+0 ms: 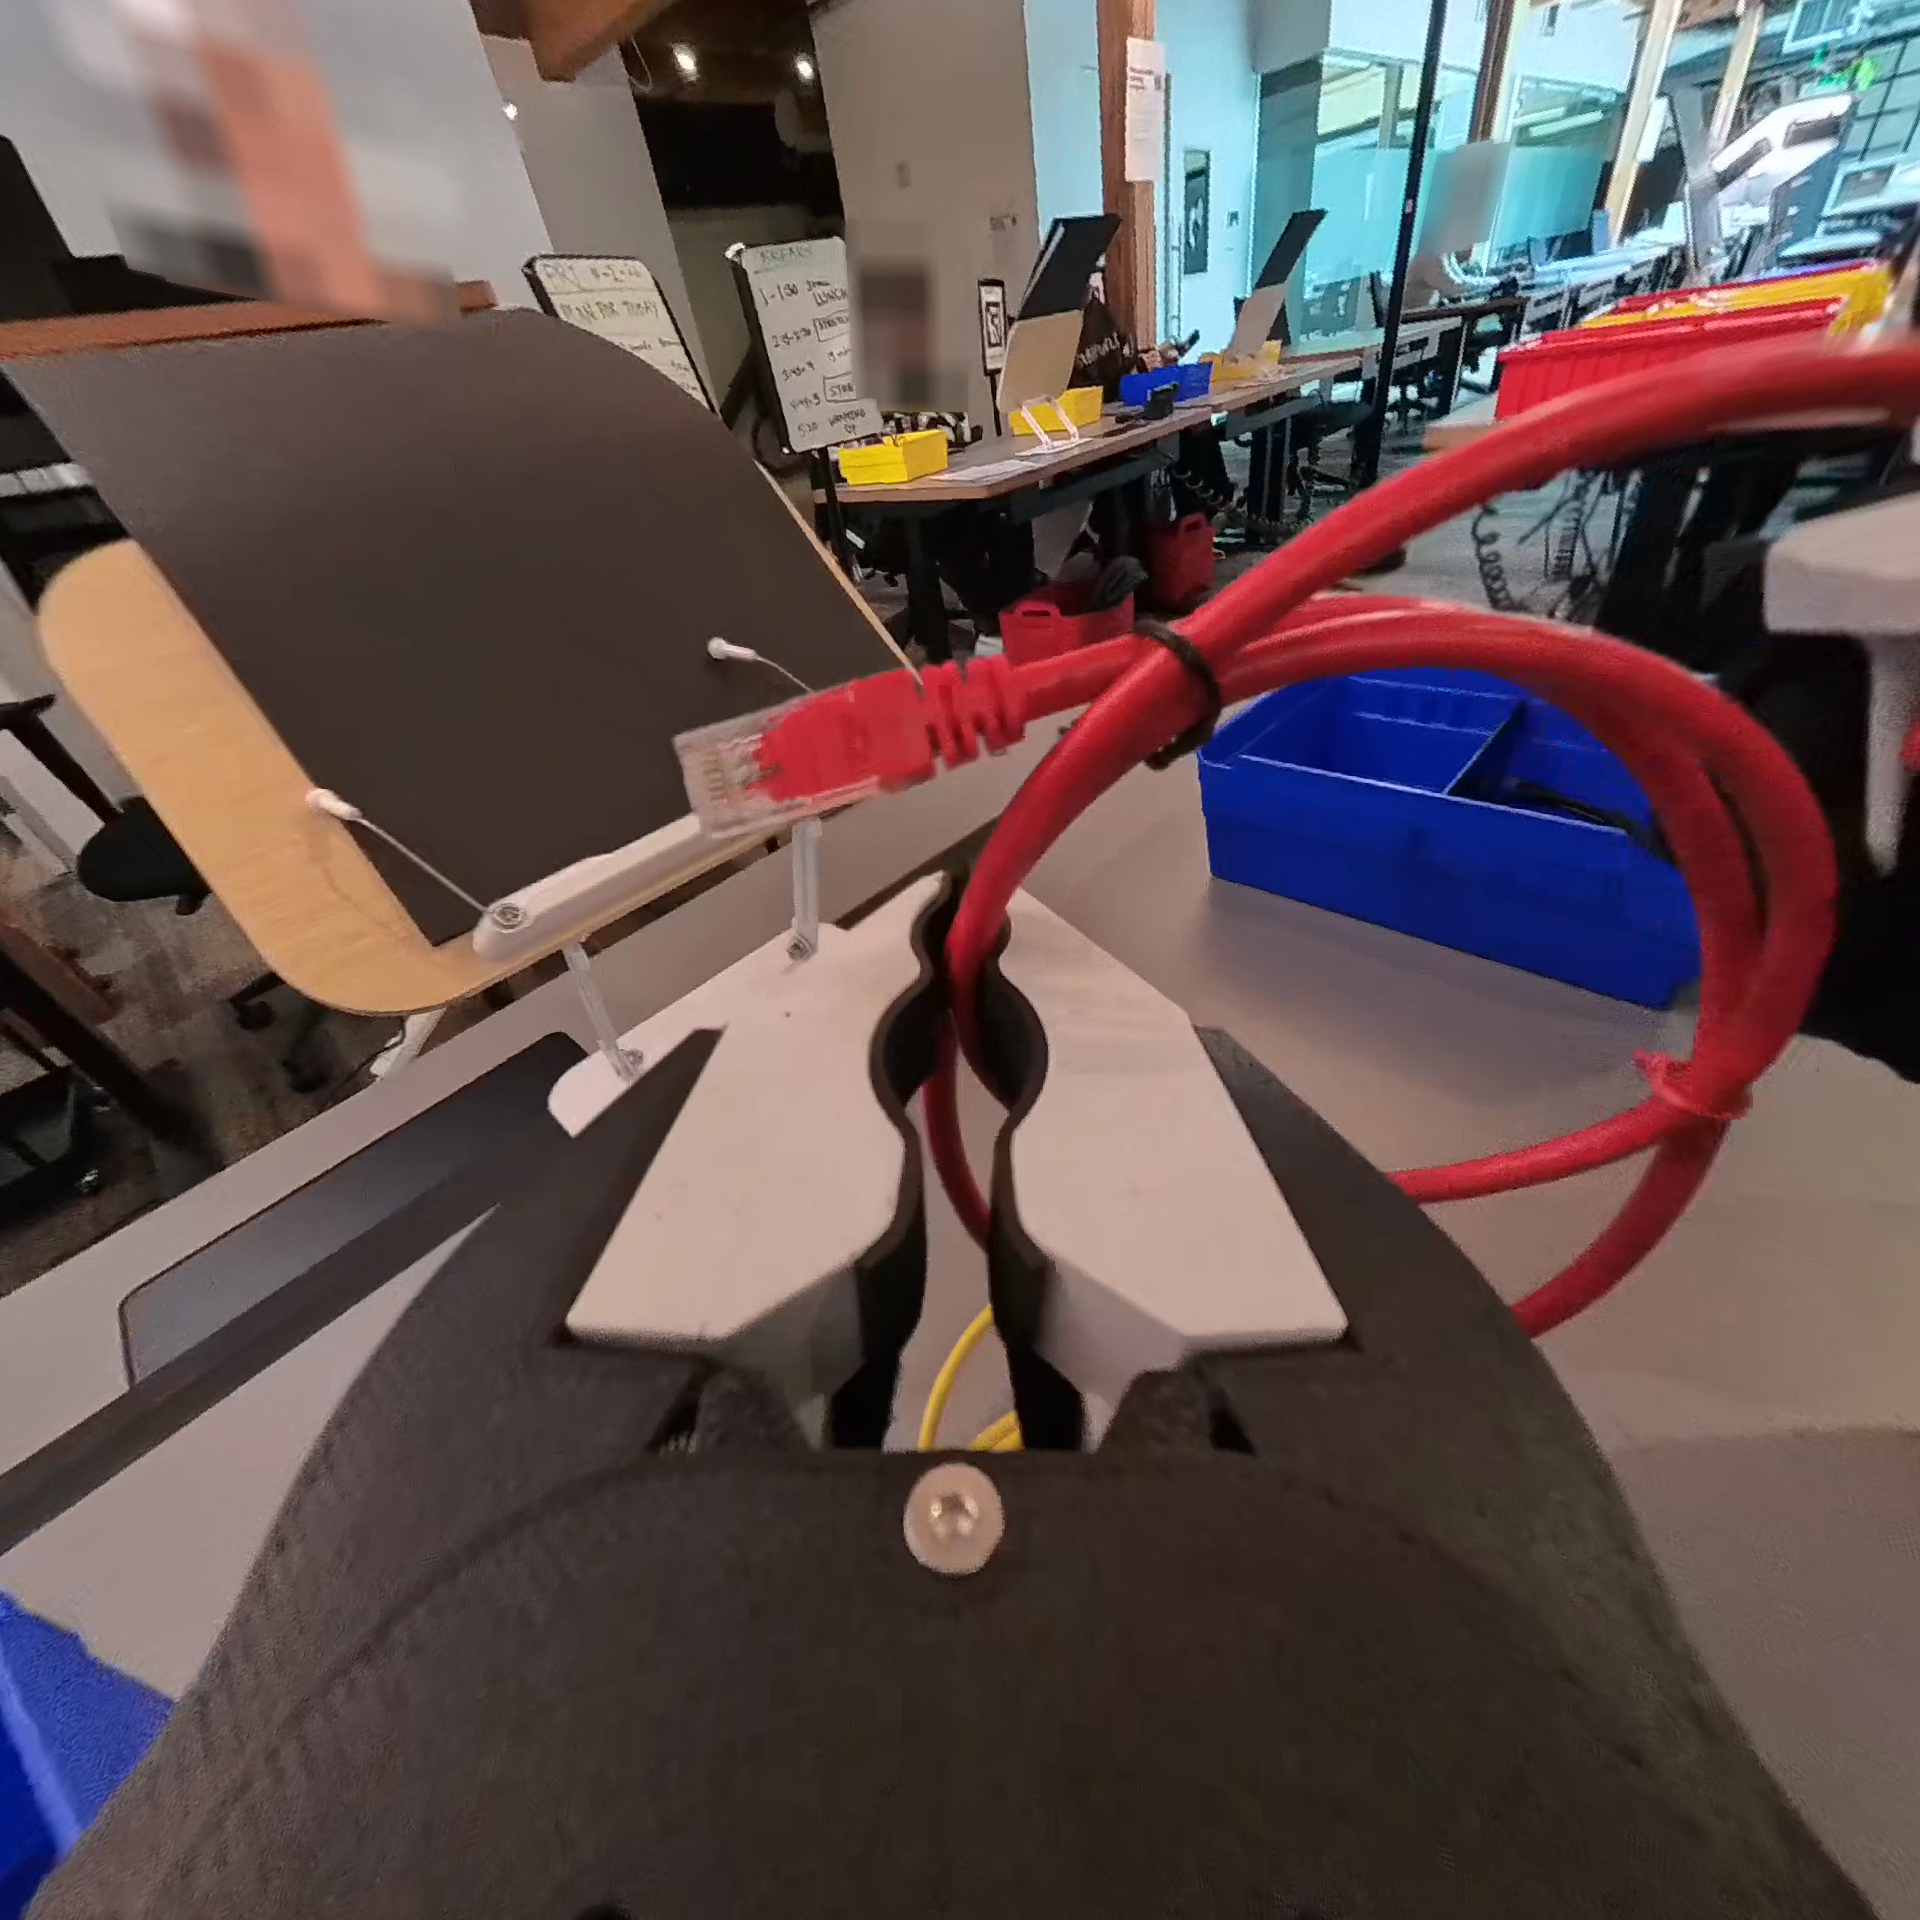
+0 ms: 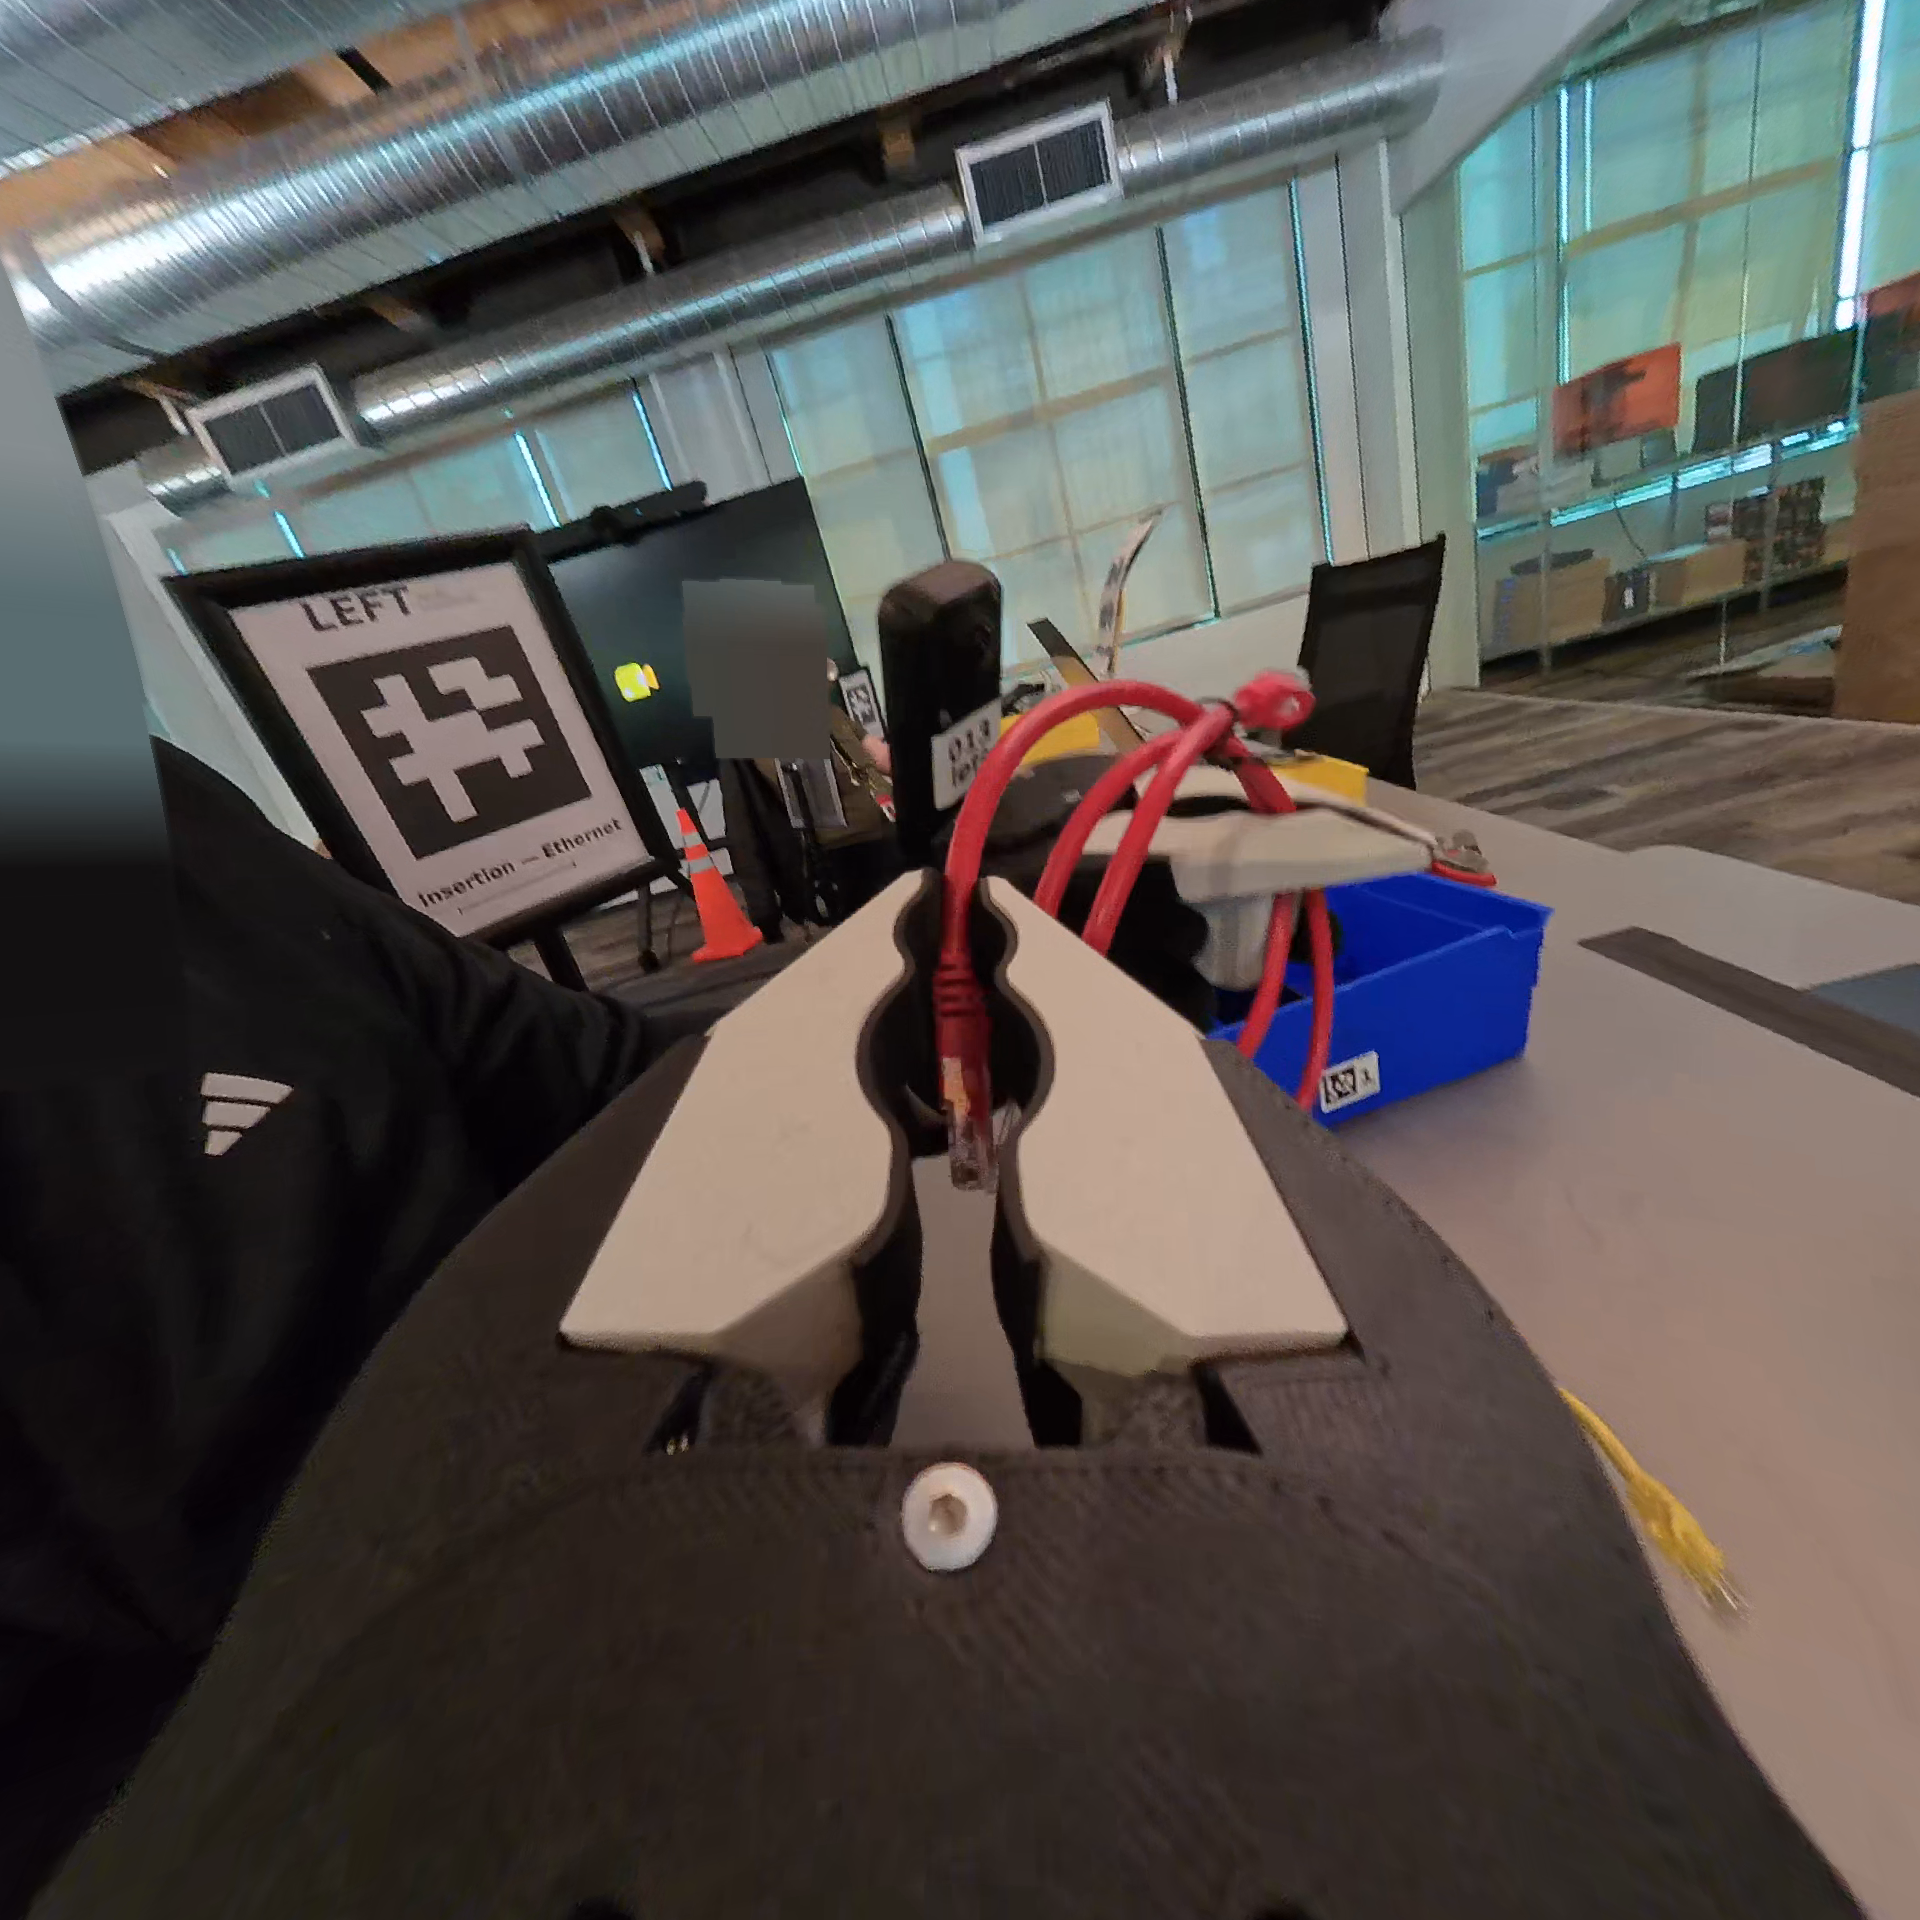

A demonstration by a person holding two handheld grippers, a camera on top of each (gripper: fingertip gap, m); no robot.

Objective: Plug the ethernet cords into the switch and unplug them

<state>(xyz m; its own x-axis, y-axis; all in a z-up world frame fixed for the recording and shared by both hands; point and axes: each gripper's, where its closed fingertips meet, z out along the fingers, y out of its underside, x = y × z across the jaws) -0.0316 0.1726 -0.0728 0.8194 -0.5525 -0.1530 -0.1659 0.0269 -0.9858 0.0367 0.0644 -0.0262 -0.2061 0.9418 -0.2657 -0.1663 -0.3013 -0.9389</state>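
Note:
A red ethernet cord (image 1: 1558, 665) is coiled in loops and bound with a black tie. My left gripper (image 1: 971, 904) is shut on one strand of the coil and holds it above the grey table (image 1: 1351, 1039). One clear-tipped plug (image 1: 790, 758) sticks out free to the left. My right gripper (image 2: 956, 894) is shut on the cord's other end, just behind its plug (image 2: 966, 1122), which points back between the fingers toward the camera. The left gripper's fingers (image 2: 1299, 847) show farther off in the right wrist view, with the red loops hanging from them. No switch is in view.
A blue divided bin (image 1: 1455, 831) stands on the table behind the coil; it also shows in the right wrist view (image 2: 1434, 987). A yellow cord's plug (image 2: 1662, 1527) lies on the table at the right. A dark tilted board (image 1: 416, 582) stands at the left. A person's black sleeve (image 2: 260, 1143) fills the left. One gripper's finger ends stand about 12 cm off the other's.

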